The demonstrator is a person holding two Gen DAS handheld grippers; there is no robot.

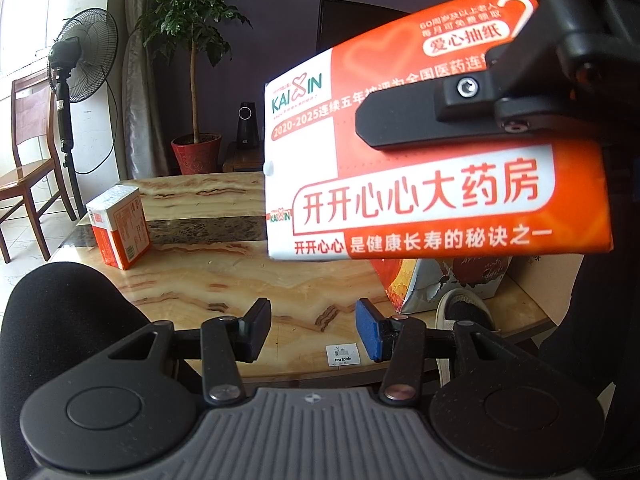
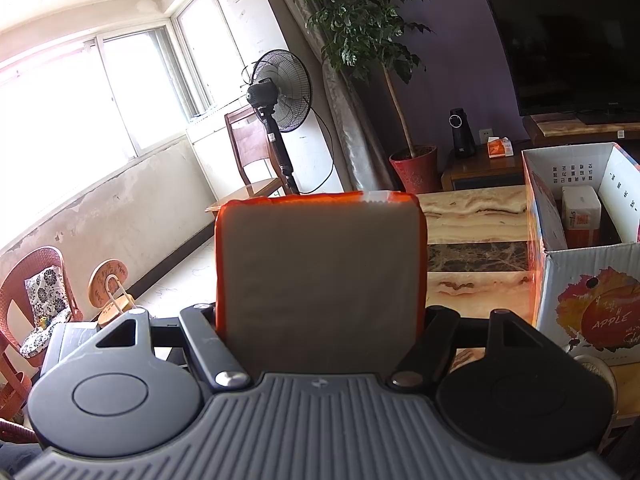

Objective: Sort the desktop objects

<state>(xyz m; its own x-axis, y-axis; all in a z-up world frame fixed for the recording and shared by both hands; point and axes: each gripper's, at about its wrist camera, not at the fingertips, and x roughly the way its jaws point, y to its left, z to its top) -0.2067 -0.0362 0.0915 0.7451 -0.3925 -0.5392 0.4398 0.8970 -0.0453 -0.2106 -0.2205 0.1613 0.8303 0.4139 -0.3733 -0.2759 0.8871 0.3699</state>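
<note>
1. Done: one tissue pack (image 2: 581, 216) already stands inside the apple carton (image 2: 588, 280), at 3 o'clock in the right wrist view.
2. In hand: the right gripper (image 2: 320, 320) is clamped wide on a second orange tissue pack (image 1: 420, 184), held above the marble tea table (image 1: 224, 280) (carton just right of it).
3. Left: a third pack (image 1: 119, 226) waits at 9 o'clock; the left gripper (image 1: 314, 330) is half-open, empty.

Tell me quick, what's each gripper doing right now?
Left gripper: open, nothing between its pads.
Right gripper: closed on the tissue pack, held up above the table.
</note>
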